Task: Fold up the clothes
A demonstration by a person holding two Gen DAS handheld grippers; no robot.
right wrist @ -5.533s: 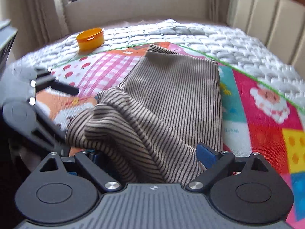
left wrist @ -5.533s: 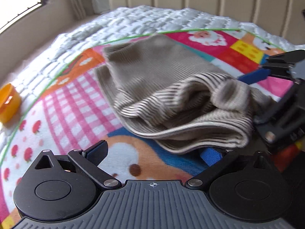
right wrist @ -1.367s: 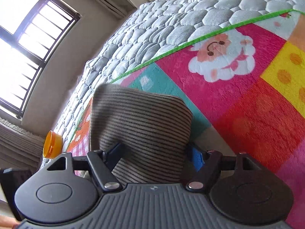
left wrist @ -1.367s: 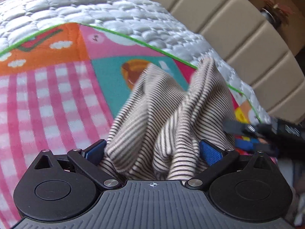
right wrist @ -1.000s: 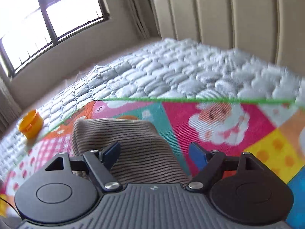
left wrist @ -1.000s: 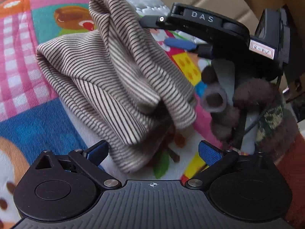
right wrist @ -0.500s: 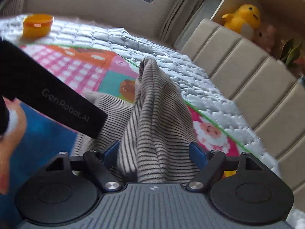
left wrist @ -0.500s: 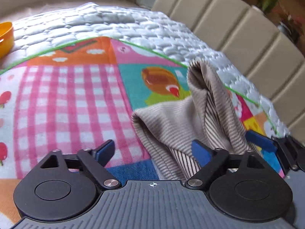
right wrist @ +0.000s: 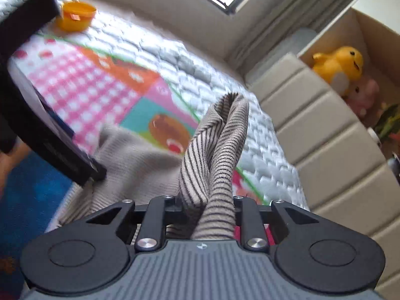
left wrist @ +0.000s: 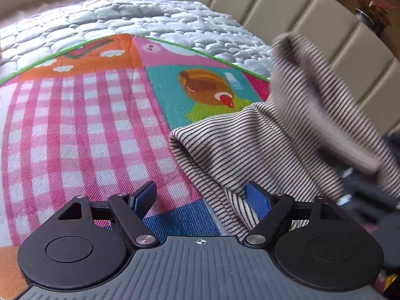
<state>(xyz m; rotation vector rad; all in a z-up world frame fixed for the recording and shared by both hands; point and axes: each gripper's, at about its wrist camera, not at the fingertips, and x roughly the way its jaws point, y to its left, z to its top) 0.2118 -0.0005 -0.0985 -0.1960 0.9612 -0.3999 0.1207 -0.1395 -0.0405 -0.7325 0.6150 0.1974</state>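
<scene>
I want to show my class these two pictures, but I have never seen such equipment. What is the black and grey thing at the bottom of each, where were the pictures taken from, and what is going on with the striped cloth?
Each picture comes from a small camera mounted on a hand-held gripper, a two-fingered clamp that a person carries, one in each hand. The black and grey shape is the gripper's own body. The left gripper stands open, its blue fingers apart beside the striped garment, gripping nothing. The right gripper is shut on a bunched fold of that garment, lifted up. The rest lies on a colourful play mat spread over a white quilted mattress. An orange bowl sits far off on the mattress.
</scene>
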